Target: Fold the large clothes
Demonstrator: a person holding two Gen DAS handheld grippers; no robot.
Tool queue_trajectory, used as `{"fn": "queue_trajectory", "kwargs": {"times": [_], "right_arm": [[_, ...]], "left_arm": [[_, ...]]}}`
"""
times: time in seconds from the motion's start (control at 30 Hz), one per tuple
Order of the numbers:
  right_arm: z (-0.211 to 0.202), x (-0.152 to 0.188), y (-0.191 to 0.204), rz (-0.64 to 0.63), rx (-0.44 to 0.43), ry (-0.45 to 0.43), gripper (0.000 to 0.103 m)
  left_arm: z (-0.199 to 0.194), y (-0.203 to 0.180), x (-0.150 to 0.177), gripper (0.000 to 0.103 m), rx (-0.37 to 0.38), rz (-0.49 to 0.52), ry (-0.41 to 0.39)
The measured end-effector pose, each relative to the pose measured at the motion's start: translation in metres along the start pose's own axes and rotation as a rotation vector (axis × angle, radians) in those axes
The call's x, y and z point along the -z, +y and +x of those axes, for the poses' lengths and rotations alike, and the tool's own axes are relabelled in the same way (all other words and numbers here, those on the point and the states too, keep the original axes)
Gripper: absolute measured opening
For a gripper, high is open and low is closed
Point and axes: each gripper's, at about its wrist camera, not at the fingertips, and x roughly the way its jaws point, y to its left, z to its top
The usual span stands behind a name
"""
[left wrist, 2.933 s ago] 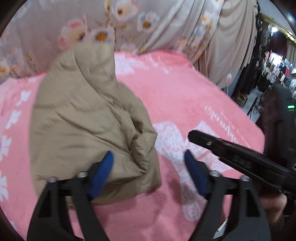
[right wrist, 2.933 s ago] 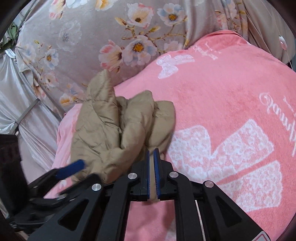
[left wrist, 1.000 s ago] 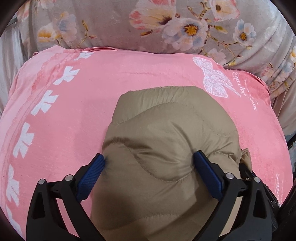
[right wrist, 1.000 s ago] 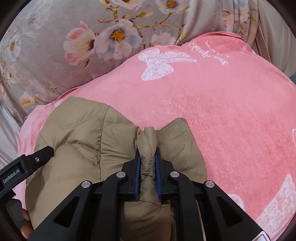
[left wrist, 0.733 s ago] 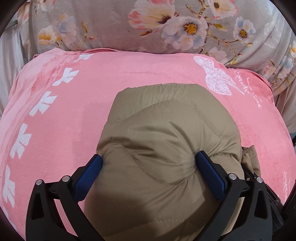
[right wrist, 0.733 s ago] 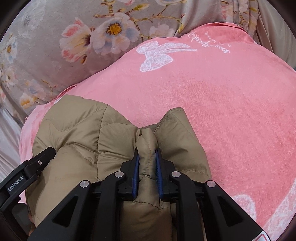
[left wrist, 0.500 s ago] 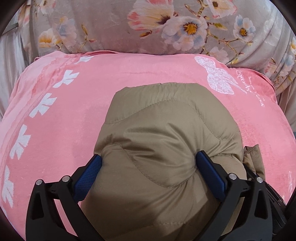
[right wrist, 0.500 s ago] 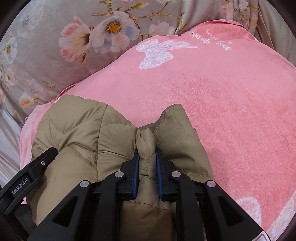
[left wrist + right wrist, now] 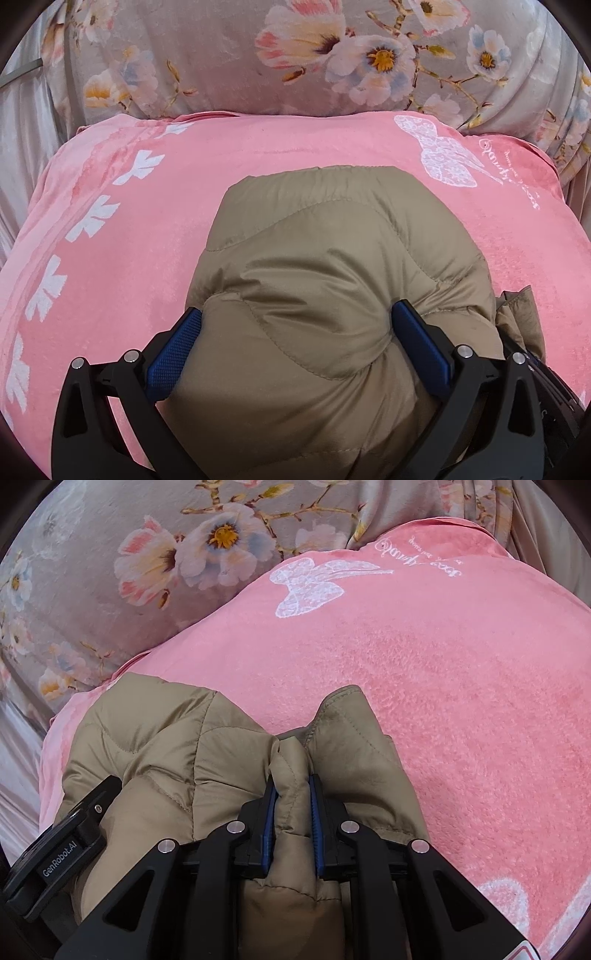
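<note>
Both grippers were clamped on a tan quilted jacket (image 9: 332, 295) bundled on a pink blanket (image 9: 129, 229): the left gripper (image 9: 295, 332) around a wide puffed bulge, the right gripper (image 9: 291, 805) on a narrow ridge. Soft, light, slippery padding was judged best held at seams.

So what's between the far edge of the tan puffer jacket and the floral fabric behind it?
Only bare pink blanket. In the left wrist view it runs unbroken from the puffer jacket to the floral fabric; its white printed bow sits off to the right.

Pink butterfly-print blanket (image 9: 258, 166), grey floral curtain (image 9: 221, 55) behind it
</note>
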Motion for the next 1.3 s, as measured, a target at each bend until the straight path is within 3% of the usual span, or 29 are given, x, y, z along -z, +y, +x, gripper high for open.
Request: {"fn": "queue_trajectory", "kwargs": {"times": [0.27,0.33,0.4,0.47,0.57,0.67,0.93,1.3], "right_arm": [[-0.003,-0.005,-0.006,0.015,-0.038,0.033,0.015],[-0.025,-0.009,-0.004,0.001,-0.002,0.046,0.019],[-0.062,-0.007,-0.002,-0.027,0.009,-0.021,0.024],[-0.102,0.004,0.004,-0.09,0.016,-0.087,0.024],[-0.125,0.029,0.011,-0.136,0.003,-0.094,0.022],[-0.112,0.055,0.017,-0.147,-0.007,-0.042,0.021],[-0.082,0.082,0.019,-0.202,0.055,-0.096,0.021],[-0.078,0.089,0.014,-0.189,0.041,-0.125,0.021]], "left_arm": [[0.0,0.001,-0.001,0.098,0.021,0.009,0.028],[-0.009,0.008,0.0,0.098,0.054,0.038,0.07],[-0.03,0.022,0.002,0.098,0.076,0.039,0.079],[-0.057,0.037,0.01,0.098,0.093,0.034,0.079],[-0.081,0.047,0.03,0.098,0.083,0.046,0.091],[-0.08,0.048,0.049,0.098,0.104,0.022,0.129],[-0.061,0.055,0.066,0.098,0.151,-0.022,0.155],[-0.058,0.046,0.071,0.098,0.11,0.008,0.13]]}}
